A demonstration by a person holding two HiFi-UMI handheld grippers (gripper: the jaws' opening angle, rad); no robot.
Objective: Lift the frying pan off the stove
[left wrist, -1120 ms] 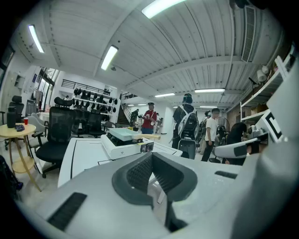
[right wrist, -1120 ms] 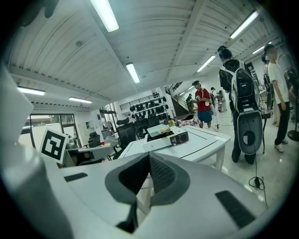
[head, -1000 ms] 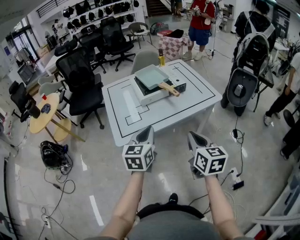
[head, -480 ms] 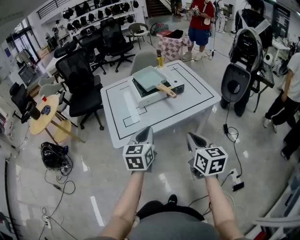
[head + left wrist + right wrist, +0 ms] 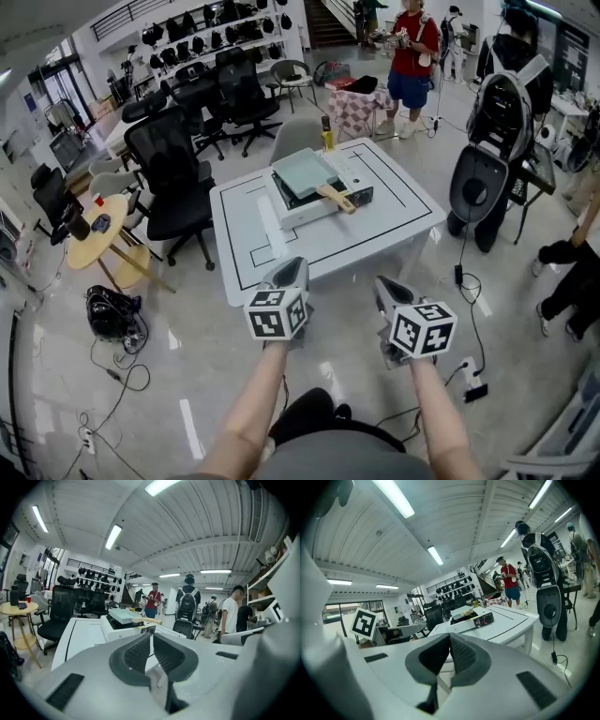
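Observation:
A pale green square frying pan (image 5: 305,172) with a wooden handle (image 5: 336,199) rests on a white portable stove (image 5: 317,194) on the white table (image 5: 375,220). The same pan (image 5: 123,616) and stove (image 5: 469,616) show far ahead in both gripper views. My left gripper (image 5: 287,273) and right gripper (image 5: 387,290) hover side by side above the floor, short of the table's near edge. Both are shut with nothing between the jaws, seen also as the left gripper (image 5: 151,639) and the right gripper (image 5: 449,640).
Black office chairs (image 5: 175,178) stand left of the table and a grey chair (image 5: 298,136) behind it. A round wooden side table (image 5: 101,225) and floor cables (image 5: 112,314) lie at left. A black pram-like chair (image 5: 487,178) and several people (image 5: 412,56) are at right and back.
The table and stove have slid slightly right and down in the head view as I shifted. Both grippers stay shut in the same pose. The person at right has moved away.

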